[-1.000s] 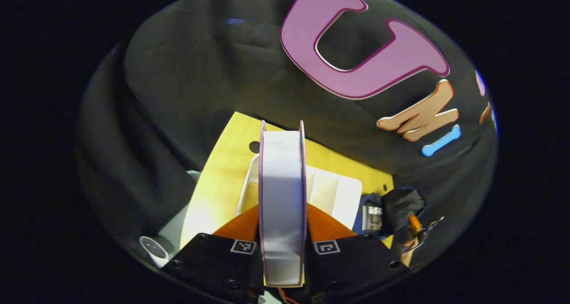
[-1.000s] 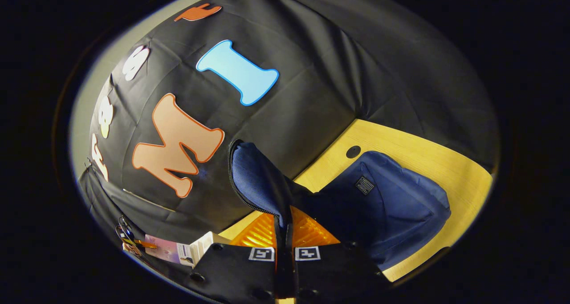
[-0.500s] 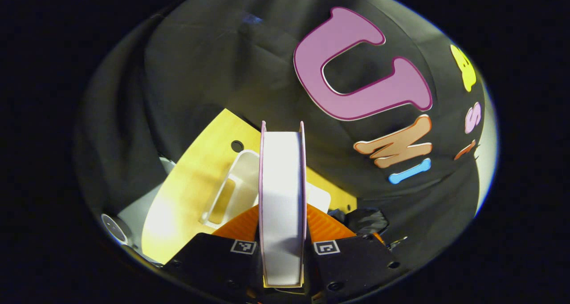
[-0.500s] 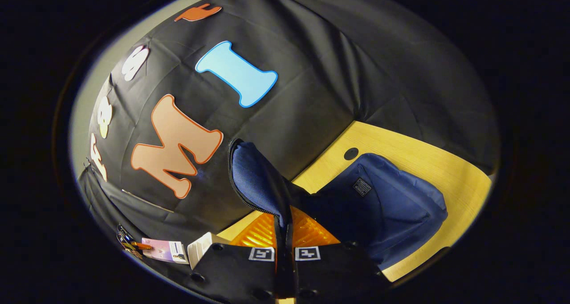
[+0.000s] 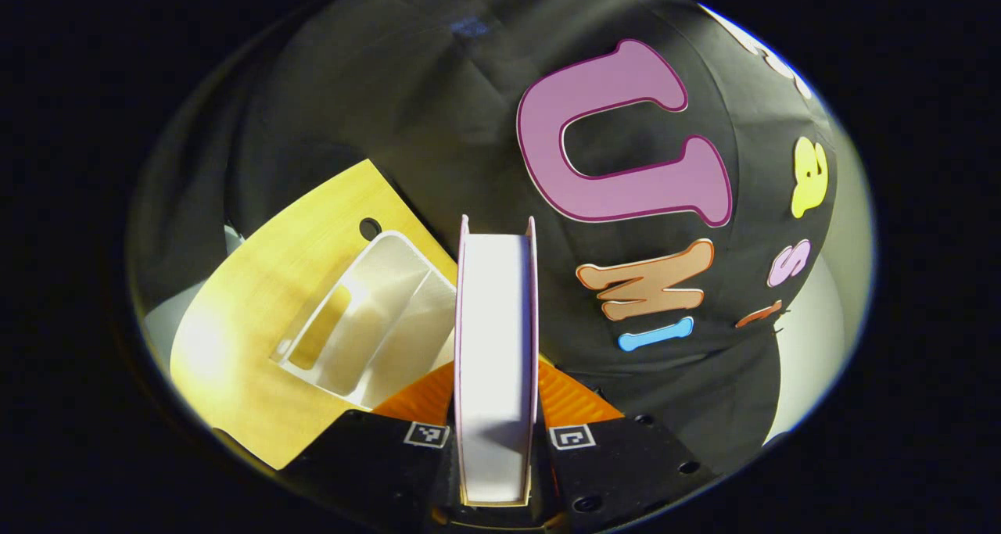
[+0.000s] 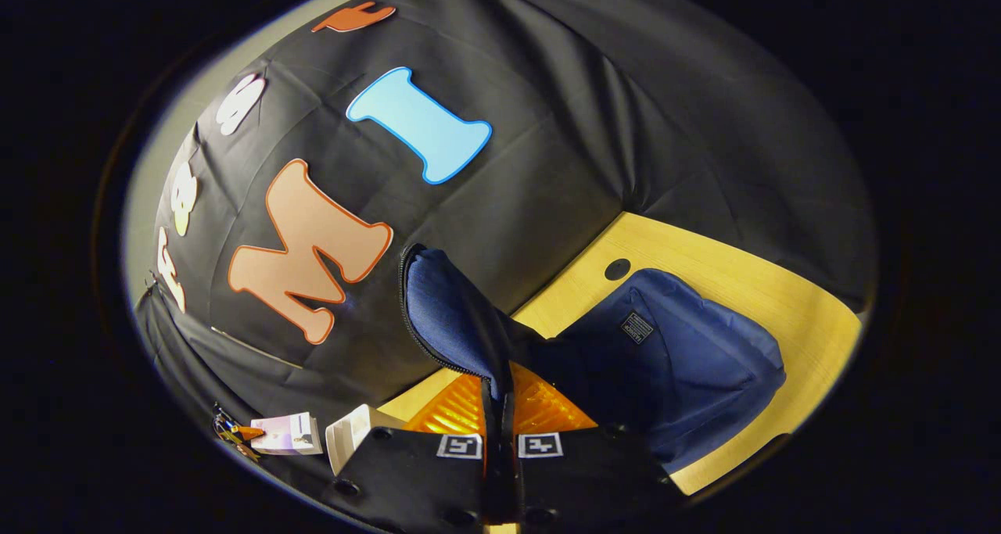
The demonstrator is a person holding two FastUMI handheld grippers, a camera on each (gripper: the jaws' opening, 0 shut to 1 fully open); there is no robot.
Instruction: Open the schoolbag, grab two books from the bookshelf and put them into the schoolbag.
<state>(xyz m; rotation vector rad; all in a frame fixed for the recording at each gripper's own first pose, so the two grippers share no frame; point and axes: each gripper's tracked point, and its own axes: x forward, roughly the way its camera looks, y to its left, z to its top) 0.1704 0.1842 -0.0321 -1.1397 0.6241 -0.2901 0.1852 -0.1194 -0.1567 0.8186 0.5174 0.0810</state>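
Observation:
In the left gripper view my left gripper [image 5: 496, 409] is shut on a thick book [image 5: 496, 346] with white page edges and pale purple covers, held upright above the wooden table [image 5: 258, 284]. The white bookshelf [image 5: 367, 323] stands on the table to the left of the book. In the right gripper view my right gripper [image 6: 499, 409] is shut on the flap [image 6: 450, 323] of the navy schoolbag [image 6: 672, 354] and holds it lifted. Far off at the lower left the held book [image 6: 288, 432] and the white bookshelf [image 6: 348, 439] show small.
The schoolbag lies on the yellow wooden table [image 6: 782, 284], which has a round cable hole [image 6: 617, 269] near its back edge. Another hole [image 5: 369, 227] sits behind the bookshelf. Black cloth walls close the booth behind both.
The left gripper has swung with the book, so the bookshelf and table slid to the left in its view. The right gripper keeps the flap lifted, almost still.

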